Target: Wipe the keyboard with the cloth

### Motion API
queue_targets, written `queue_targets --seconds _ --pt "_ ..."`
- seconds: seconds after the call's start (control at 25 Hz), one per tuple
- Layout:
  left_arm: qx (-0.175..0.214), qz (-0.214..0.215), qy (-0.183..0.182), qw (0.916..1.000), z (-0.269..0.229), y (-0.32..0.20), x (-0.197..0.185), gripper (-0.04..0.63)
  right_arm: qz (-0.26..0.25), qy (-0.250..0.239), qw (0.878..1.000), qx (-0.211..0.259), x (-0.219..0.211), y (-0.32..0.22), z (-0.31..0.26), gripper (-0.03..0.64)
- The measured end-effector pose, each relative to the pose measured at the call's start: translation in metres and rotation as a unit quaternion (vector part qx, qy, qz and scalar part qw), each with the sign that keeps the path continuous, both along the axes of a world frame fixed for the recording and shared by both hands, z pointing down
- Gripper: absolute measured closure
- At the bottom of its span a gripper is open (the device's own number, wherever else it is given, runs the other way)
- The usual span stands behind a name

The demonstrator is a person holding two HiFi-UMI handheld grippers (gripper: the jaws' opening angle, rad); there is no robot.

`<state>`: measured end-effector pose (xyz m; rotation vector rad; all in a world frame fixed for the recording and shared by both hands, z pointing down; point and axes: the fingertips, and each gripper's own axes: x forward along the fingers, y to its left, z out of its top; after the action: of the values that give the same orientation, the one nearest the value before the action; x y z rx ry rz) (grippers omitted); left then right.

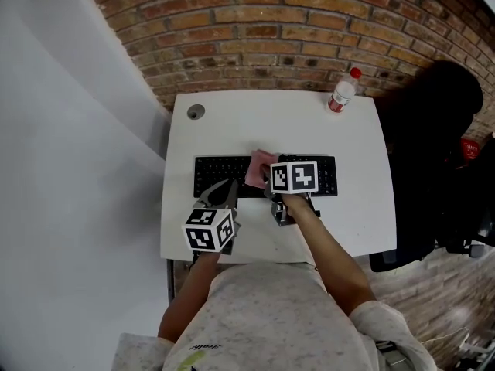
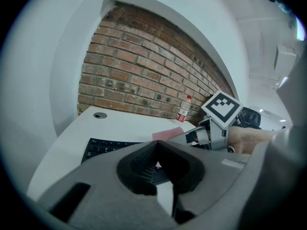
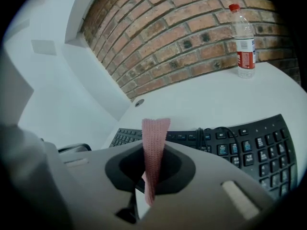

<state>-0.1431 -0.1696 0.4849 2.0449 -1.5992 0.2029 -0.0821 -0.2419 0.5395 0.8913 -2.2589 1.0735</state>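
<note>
**Two grippers at the keyboard, the cloth in your right one**

Your right gripper has its jaws closed on the pink cloth. In the right gripper view a narrow strip of the fabric stands up from between them, pinched flat. Seen from the head view, the free part of the cloth lies on the middle of the black keyboard, towards its rear edge and just left of your right gripper's marker cube.

Your left gripper holds nothing. Its jaws are drawn almost together, with only a thin sliver of the white table showing between them. In the head view it sits over the front edge of the keyboard's left half, just beside your right gripper and apart from the cloth.

The keyboard lies across the middle of the table, its long side parallel to the brick wall behind. A thin black cable loops over its upper rows in the right gripper view.

A clear bottle with a red cap and red label stands upright near the table's far right corner, well apart from the keyboard. A round grommet sits in the far left corner. A black chair stands beside the table's right edge.
</note>
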Motion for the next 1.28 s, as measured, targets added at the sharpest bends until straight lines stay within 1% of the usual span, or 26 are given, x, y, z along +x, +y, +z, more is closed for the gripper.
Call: queue_targets --seconds 0.32,0.56,0.8,1.12,1.28 --pt "-0.002 0.018 -0.002 0.9998 0.001 -0.007 0.02 0.598 0.022 -0.002 1.0 0.002 0.033 -0.008 -0.005 0.591" --pt "-0.004 0.03 -0.006 0.9995 0.001 -0.015 0.039 0.598 0.025 -0.002 1.0 0.005 0.056 -0.011 -0.007 0.592" --pt "-0.008 0.039 -0.01 0.9992 0.004 -0.025 0.061 0.598 0.027 -0.015 1.0 0.005 0.079 -0.017 -0.006 0.592" --pt "-0.014 0.039 -0.014 0.9991 0.007 -0.039 0.086 0.598 0.029 -0.034 0.999 -0.004 0.11 -0.028 -0.005 0.592" --pt "-0.014 0.035 -0.014 0.9992 0.006 -0.046 0.098 0.598 0.029 -0.035 0.999 -0.004 0.125 -0.034 -0.002 0.592"
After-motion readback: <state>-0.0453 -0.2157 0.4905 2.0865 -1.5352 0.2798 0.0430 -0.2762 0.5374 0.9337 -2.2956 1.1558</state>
